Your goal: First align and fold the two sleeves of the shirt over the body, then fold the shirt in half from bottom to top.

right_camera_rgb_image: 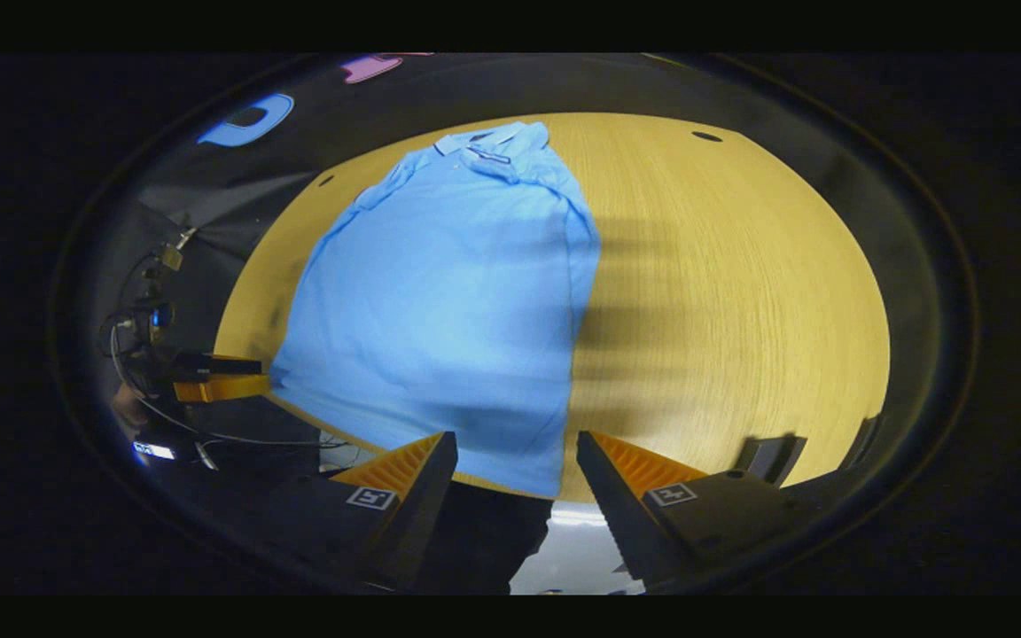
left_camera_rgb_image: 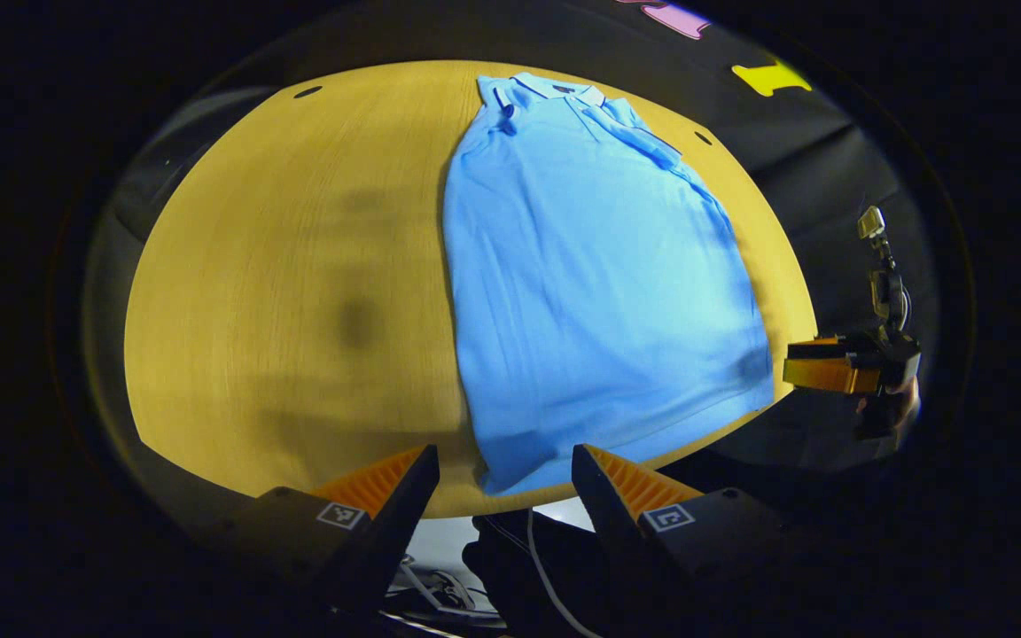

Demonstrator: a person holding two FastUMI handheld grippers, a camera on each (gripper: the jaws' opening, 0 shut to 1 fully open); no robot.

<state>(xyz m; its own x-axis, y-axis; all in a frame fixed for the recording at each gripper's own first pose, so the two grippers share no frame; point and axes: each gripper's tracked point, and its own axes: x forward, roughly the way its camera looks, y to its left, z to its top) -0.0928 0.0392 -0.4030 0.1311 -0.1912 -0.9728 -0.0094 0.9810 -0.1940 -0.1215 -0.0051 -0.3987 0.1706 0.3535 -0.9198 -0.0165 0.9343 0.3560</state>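
Shirt (left_camera_rgb_image: 599, 292): light blue polo, flat on wood table (left_camera_rgb_image: 280, 292), collar (left_camera_rgb_image: 555, 89) at far edge, hem (left_camera_rgb_image: 617, 443) at near edge w/ one bottom corner just over it. Both sleeves already folded in over body, so outline is a long narrow panel. Bottom-to-top fold not done. Fabric mostly smooth, slight wrinkles near collar.

**Shirt flat on bench, grippers at the hem corners**

The shirt (left_camera_rgb_image: 599, 292) lies flat on the bench (left_camera_rgb_image: 298, 266), collar at the far edge, hem along the near edge. The left gripper (left_camera_rgb_image: 505, 483) and the right gripper (right_camera_rgb_image: 516, 470) each hover off the near edge by one hem corner, well apart.
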